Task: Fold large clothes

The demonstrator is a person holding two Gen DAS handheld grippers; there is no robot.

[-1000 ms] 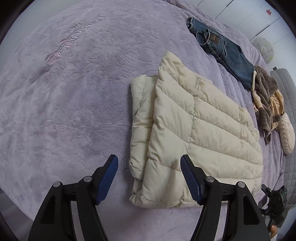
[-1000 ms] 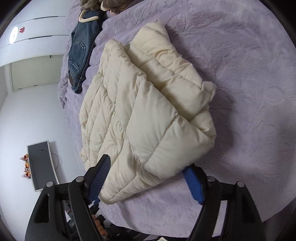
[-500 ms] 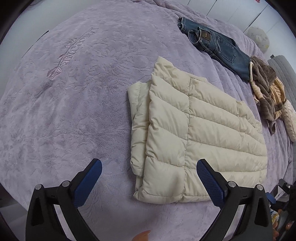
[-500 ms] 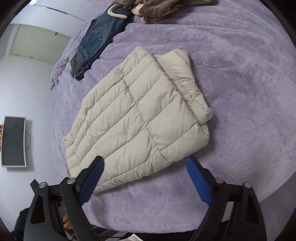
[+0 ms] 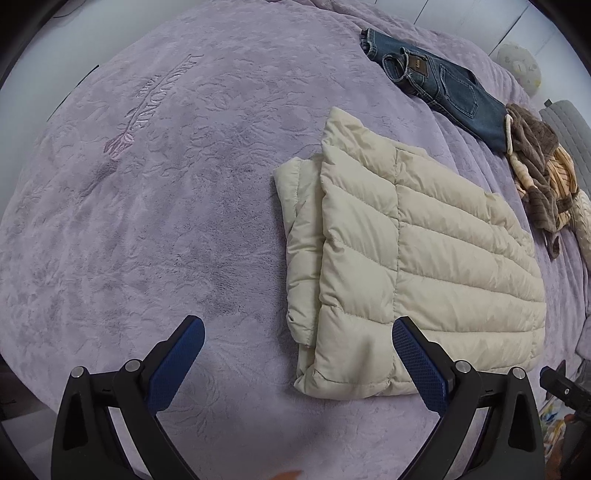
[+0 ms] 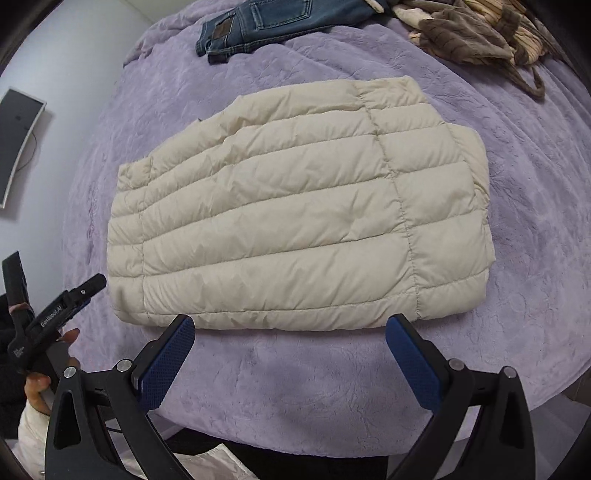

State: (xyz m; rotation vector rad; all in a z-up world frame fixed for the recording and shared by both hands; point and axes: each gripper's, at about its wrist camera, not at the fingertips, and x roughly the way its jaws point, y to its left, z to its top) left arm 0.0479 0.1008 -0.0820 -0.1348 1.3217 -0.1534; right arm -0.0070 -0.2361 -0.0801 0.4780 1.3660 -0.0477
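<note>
A cream quilted puffer jacket (image 5: 406, 251) lies folded into a flat rectangle on the purple bedspread (image 5: 147, 221). It fills the middle of the right wrist view (image 6: 295, 221). My left gripper (image 5: 299, 354) is open and empty, held above the jacket's near left corner. My right gripper (image 6: 290, 354) is open and empty, just short of the jacket's near long edge. The left gripper also shows at the left edge of the right wrist view (image 6: 55, 317), held in a hand.
Blue jeans (image 5: 436, 85) lie at the far side of the bed, also in the right wrist view (image 6: 273, 22). A brown and tan heap of clothes (image 5: 543, 173) lies beside them. A dark screen (image 6: 18, 144) hangs on the wall at left.
Both grippers opened wide and pulled back from the jacket. The jacket now lies flat and released on the bed. The right wrist view swung to face its long edge.
</note>
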